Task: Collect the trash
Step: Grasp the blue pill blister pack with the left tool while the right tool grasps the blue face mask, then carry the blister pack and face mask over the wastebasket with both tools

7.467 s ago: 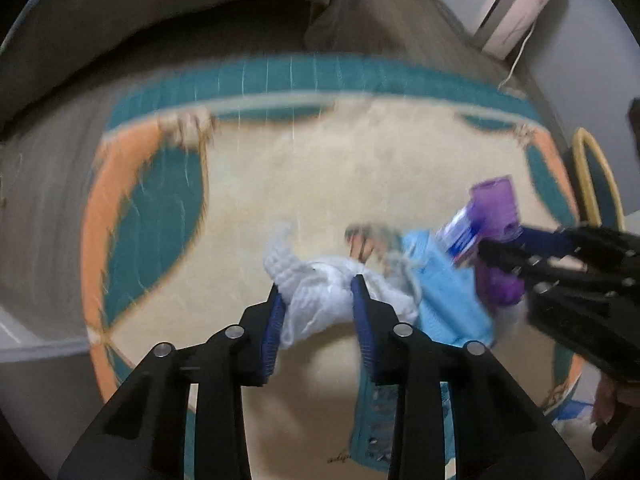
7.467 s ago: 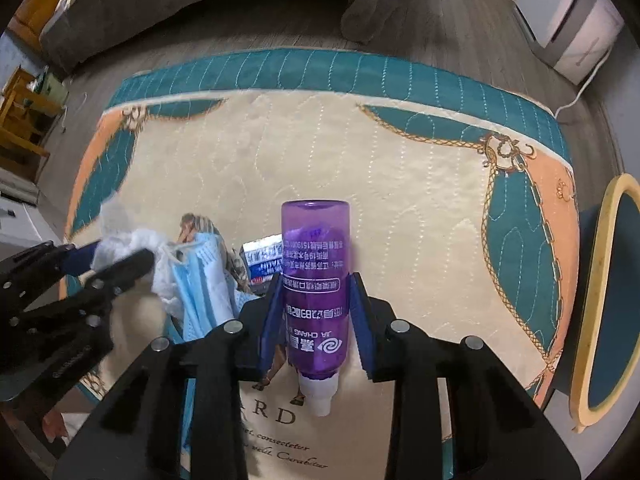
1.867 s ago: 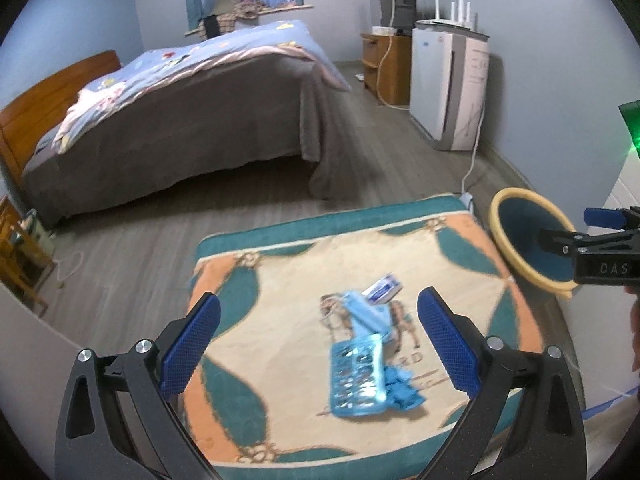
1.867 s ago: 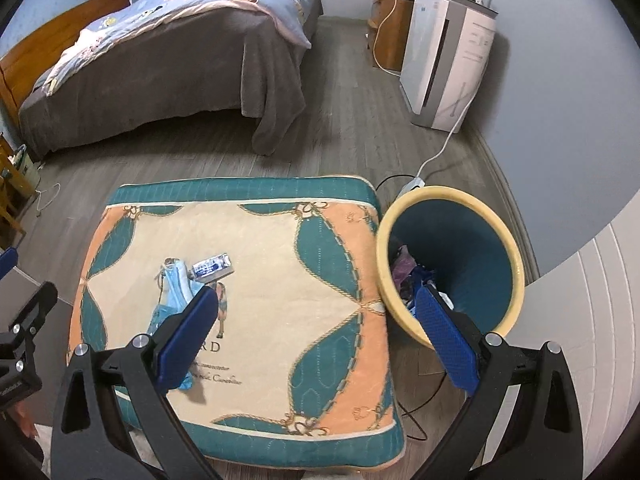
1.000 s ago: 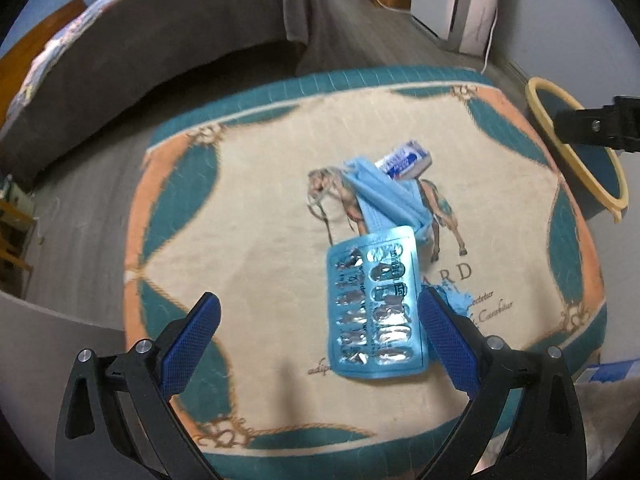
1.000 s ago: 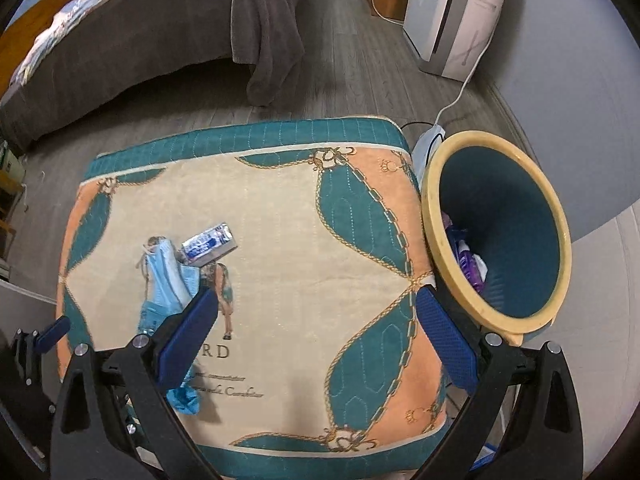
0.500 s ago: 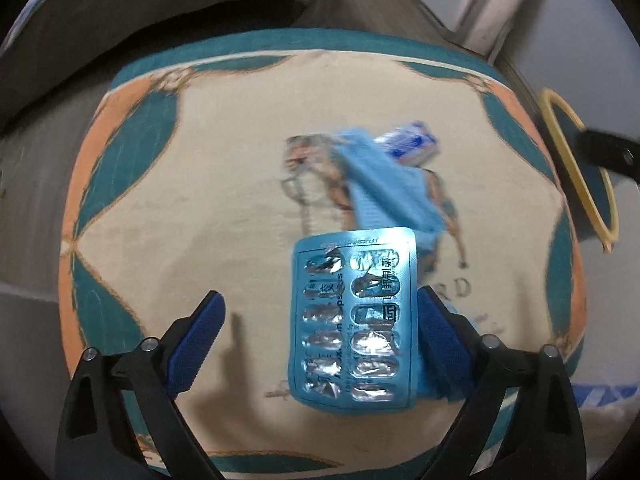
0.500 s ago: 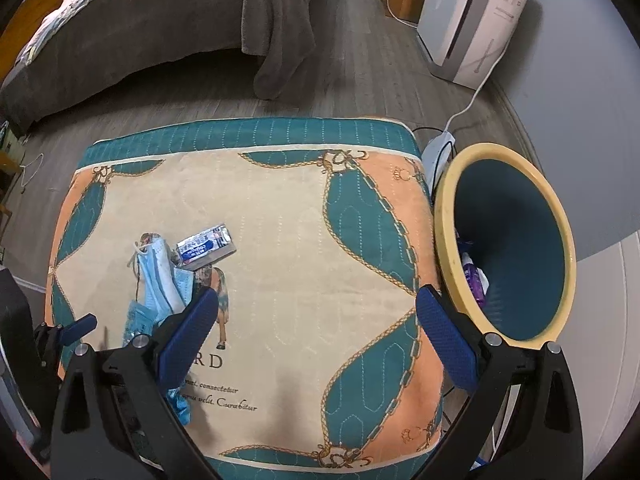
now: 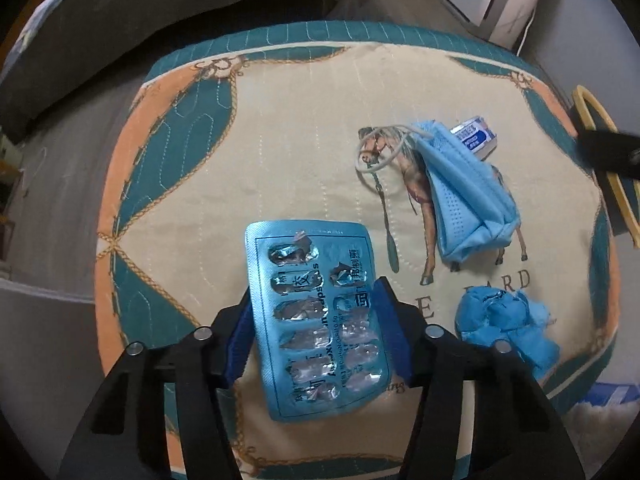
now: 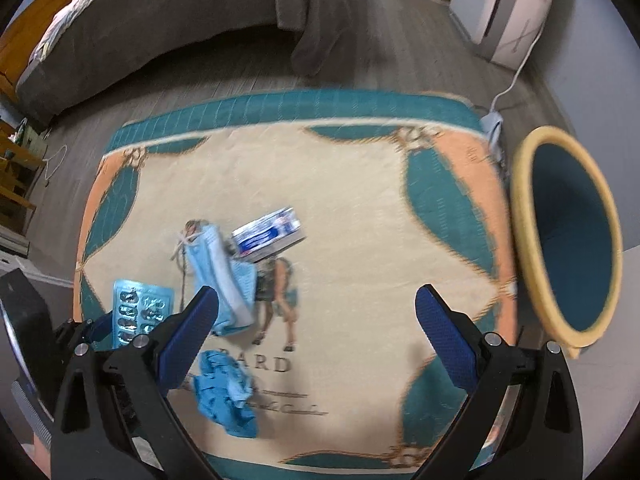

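My left gripper (image 9: 312, 292) is shut on a blue blister pack (image 9: 316, 316), its pads pressing the pack's two long edges, low over the patterned mat (image 9: 280, 140). The pack also shows in the right wrist view (image 10: 140, 312). A folded blue face mask (image 9: 464, 204) lies on the mat, with a small blue-and-white box (image 9: 474, 138) behind it and a crumpled blue glove (image 9: 504, 320) in front. My right gripper (image 10: 316, 312) is open and empty above the mat, over the mask (image 10: 224, 276), the box (image 10: 268, 236) and the glove (image 10: 224, 396).
A teal bin with a yellow rim (image 10: 524, 240) stands just right of the mat. A bed with a grey cover (image 10: 160, 28) is behind the mat, a white appliance (image 10: 516, 12) at the back right, and a cable (image 10: 516, 76) runs to the mat's corner.
My left gripper has closed from wide open onto the blister pack's edges. My right gripper has moved left and lower over the mat, still open.
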Motion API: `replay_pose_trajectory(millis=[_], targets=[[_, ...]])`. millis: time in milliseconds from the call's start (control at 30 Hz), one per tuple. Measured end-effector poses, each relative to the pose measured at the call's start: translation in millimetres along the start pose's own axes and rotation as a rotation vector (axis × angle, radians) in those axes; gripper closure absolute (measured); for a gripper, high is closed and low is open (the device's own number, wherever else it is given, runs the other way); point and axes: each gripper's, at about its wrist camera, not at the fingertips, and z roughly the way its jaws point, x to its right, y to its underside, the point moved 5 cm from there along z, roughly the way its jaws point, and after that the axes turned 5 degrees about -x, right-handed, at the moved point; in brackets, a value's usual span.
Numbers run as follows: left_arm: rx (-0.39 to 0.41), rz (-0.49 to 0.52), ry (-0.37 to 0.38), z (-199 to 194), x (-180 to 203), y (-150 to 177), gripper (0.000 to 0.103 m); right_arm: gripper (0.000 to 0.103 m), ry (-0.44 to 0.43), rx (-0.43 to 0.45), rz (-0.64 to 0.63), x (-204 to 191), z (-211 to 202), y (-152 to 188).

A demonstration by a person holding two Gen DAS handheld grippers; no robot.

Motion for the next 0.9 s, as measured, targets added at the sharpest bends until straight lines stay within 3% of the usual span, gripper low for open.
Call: replay_pose_trajectory(millis=[100, 233, 333, 433, 500, 733, 900], targets=[[0.044, 0.008, -0.004, -11.2, -7.9, 0.0, 0.061, 0.016, -0.034, -0.040, 0.007, -13.6, 12.4, 1.3], [0.037, -0.008, 0.024, -13.5, -15.7, 2.4, 0.061, 0.025, -0.069, -0.077, 0.009, -33.1, 26.4, 2.3], [0.045, 0.003, 0.033, -16.4, -18.5, 4.6, 0.064, 0.040, -0.090, -0.103, -0.003, -46.9, 36.7, 4.0], [0.053, 0.004, 0.045, -19.8, -19.2, 4.2, 0.067, 0.062, -0.107, -0.130, -0.023, -57.0, 44.5, 6.0], [0.058, -0.004, 0.059, -21.6, -16.3, -0.9, 0.070, 0.087, -0.121, -0.145, -0.040, -61.9, 47.1, 7.1], [0.116, -0.001, 0.131, -42.9, -4.5, -11.8, 0.093, 0.093, -0.173, -0.080, -0.035, -63.0, 18.9, 1.1], [0.174, 0.060, 0.121, -63.3, 16.8, -18.0, 0.093, 0.093, -0.205, 0.019, -0.031, -56.7, -26.5, -4.1]])
